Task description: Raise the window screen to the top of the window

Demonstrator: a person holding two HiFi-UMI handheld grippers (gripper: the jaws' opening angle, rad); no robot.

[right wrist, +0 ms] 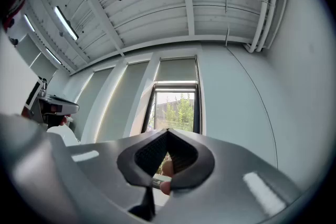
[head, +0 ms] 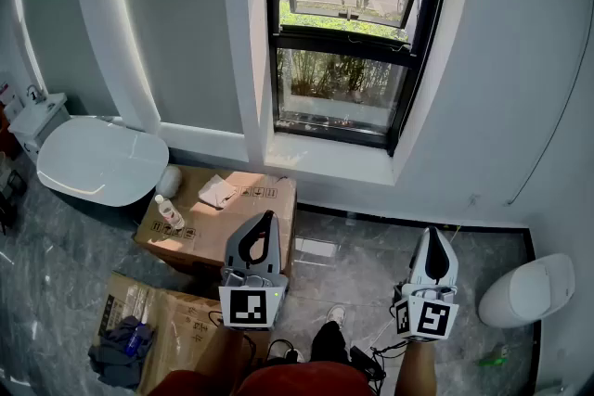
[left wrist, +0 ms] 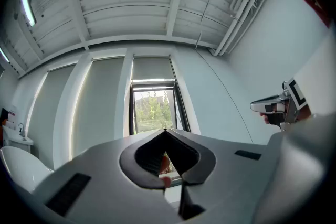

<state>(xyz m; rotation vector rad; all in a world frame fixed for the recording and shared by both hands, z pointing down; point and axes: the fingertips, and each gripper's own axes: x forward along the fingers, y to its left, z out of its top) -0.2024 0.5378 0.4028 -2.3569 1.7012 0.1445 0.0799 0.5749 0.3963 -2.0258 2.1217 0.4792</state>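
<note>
While aimed toward the black-framed glass window (head: 342,88), left tongs (head: 268,216) and right tongs (head: 433,233) pressed together, empty, smooth grey shells.

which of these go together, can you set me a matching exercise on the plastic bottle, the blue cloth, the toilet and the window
Column A
1 plastic bottle
2 blue cloth
3 toilet
4 window

Column B
a black frame, trees outside
b white, lid down
c on a cardboard box
d crumpled, lowest and furthest left in the head view

Pairs: 1-c, 2-d, 3-b, 4-a
</note>
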